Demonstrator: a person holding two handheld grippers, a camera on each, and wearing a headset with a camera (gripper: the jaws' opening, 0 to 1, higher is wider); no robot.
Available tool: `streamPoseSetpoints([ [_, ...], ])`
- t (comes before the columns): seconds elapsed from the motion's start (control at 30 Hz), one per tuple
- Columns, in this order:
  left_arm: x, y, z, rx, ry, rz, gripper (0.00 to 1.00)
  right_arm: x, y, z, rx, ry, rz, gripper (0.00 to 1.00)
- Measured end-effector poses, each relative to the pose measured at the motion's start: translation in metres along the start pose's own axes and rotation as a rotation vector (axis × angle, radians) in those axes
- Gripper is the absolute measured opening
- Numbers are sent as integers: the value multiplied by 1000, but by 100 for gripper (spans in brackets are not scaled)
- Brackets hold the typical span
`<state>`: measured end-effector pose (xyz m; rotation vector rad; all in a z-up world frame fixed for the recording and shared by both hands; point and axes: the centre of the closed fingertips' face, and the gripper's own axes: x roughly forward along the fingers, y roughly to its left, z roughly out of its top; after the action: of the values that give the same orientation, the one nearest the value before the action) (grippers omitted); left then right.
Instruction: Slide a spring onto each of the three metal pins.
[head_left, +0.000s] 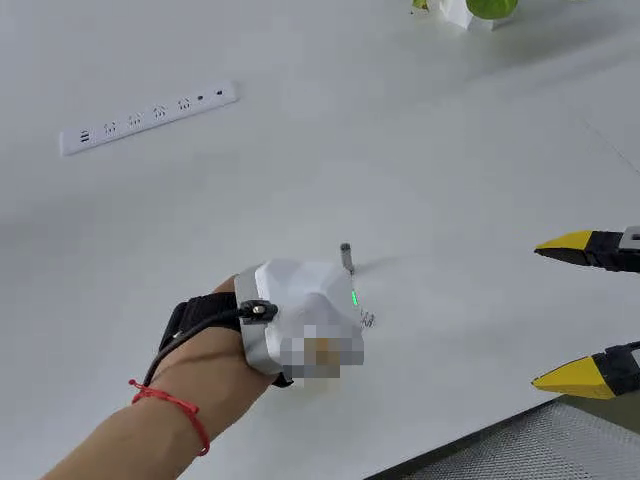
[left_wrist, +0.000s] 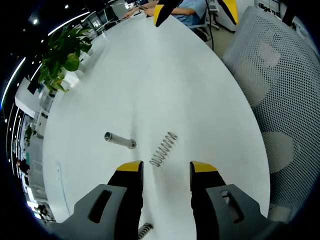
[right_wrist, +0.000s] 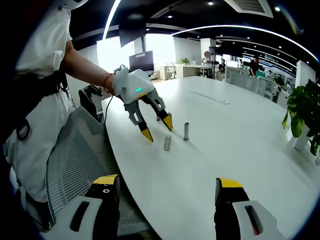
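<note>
Step in hand: fetching a spring.
- My left claw (left_wrist: 166, 170): released, jaws wide.
- Spring (left_wrist: 164, 148): on the table (left_wrist: 150, 75), 12 o'clock, just beyond the tips.
- Pin (left_wrist: 120, 140): 10 o'clock.
- Advice: straddle the coil mid-length, pinch lightly, leave an end free.
- My right claw (right_wrist: 167, 182): released.

Count: pins 1; springs 2, second spring (left_wrist: 145, 231) at 6 o'clock.
</note>
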<state>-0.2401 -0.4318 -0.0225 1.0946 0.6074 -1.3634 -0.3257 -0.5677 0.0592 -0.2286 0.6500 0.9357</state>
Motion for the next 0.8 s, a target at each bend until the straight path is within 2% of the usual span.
streamPoseSetpoints([
  [0.13, 7, 1, -3, 60, 42, -21, 32, -3, -4, -3, 11, -18, -20, 76],
  [0.27, 12, 2, -6, 64, 67, -41, 28, -4, -6, -4, 17, -34, -40, 73],
  [0.37, 12, 5, -3, 58, 69, -46, 24, -4, -7, -3, 27, -43, -48, 72],
  [0.43, 12, 4, -6, 0, 74, -57, 21, -3, -7, -4, 29, -44, -52, 71],
  [0.5, 12, 3, -9, -68, 74, -48, 18, -3, -7, -3, 35, -51, -57, 71],
  [0.6, 10, -1, -12, -109, 76, -48, 13, -3, -7, -2, 40, -58, -63, 70],
  [0.7, 9, -5, -15, -181, 66, -40, 8, -1, -6, -2, 43, -57, -64, 69],
  [0.73, 8, -5, -16, -219, 61, -25, 8, -1, -6, -1, 43, -60, -63, 69],
  [0.8, 7, -5, -19, -248, 61, -19, 8, 0, -5, -1, 42, -58, -60, 69],
])
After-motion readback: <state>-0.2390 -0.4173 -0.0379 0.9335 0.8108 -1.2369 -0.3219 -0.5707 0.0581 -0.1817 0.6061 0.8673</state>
